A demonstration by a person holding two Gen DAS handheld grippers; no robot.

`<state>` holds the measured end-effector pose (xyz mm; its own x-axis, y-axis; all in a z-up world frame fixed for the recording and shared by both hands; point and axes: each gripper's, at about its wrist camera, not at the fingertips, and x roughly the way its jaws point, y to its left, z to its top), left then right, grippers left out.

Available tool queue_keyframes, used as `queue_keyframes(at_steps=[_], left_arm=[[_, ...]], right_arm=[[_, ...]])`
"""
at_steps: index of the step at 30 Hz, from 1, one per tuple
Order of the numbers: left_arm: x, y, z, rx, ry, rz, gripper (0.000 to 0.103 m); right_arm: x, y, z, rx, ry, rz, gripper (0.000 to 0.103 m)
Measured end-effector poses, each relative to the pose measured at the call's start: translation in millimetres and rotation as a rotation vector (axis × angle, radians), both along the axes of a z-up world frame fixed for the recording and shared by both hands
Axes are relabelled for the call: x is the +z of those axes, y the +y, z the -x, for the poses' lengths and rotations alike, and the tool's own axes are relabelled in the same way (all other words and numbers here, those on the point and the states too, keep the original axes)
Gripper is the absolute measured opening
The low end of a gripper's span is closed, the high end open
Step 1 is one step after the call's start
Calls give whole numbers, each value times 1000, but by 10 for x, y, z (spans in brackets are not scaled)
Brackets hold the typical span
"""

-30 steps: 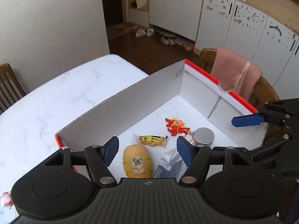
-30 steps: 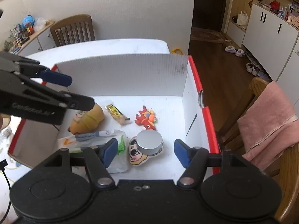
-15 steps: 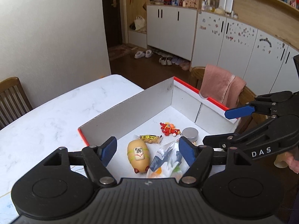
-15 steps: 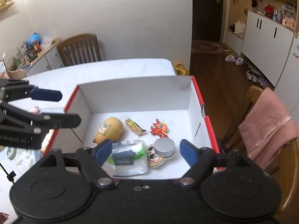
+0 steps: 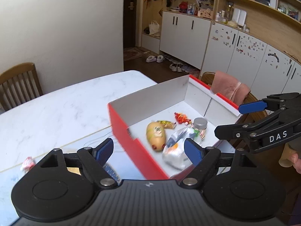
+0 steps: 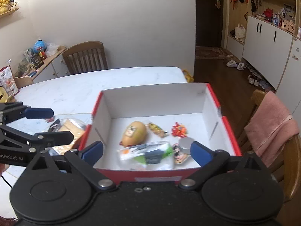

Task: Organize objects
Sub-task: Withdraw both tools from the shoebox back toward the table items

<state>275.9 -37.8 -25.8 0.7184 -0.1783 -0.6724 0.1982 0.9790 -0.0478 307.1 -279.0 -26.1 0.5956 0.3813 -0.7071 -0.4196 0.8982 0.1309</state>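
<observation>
Both your jaws are opening, nothing between them. Red box point(image 6: 228, 131) on worktop point(image 6: 79, 88) holds packed items; leftover snack bag point(image 6: 72, 125) lies left of it, nearest your left gripper point(image 6: 54, 124); right gripper point(image 6: 146, 150) hangs over box.

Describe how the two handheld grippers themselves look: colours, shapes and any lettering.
Both are matt black. The left gripper and right gripper each have a ribbed body, two round discs, silver pivot bolts and angular linkage arms ending in blue, finely ribbed pads. White lettering runs along their sides: "DAS" on the right one, "nRobot.AI" on the left.
</observation>
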Motion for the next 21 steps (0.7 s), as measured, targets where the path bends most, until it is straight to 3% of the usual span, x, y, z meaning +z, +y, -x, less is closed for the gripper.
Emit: queue_keyframes(at_steps=[9,11,13,15,21], left_arm=[[-22,553,350,51,-40,9,82],[-25,690,431,55,-44,10,85],[-48,825,503,59,-44,10,97],[-89,963,580,68,-44,15,101],[-291,1389,764,133,-27,30,102]], right_arm=[[-10,554,238,47,-15,10,102],[-21,698,272,61,-9,15,102],[-32,835,303,69,-8,24,102],[-39,966,329,78,-5,29,102],[-77,1343,367,90,24,40,102]])
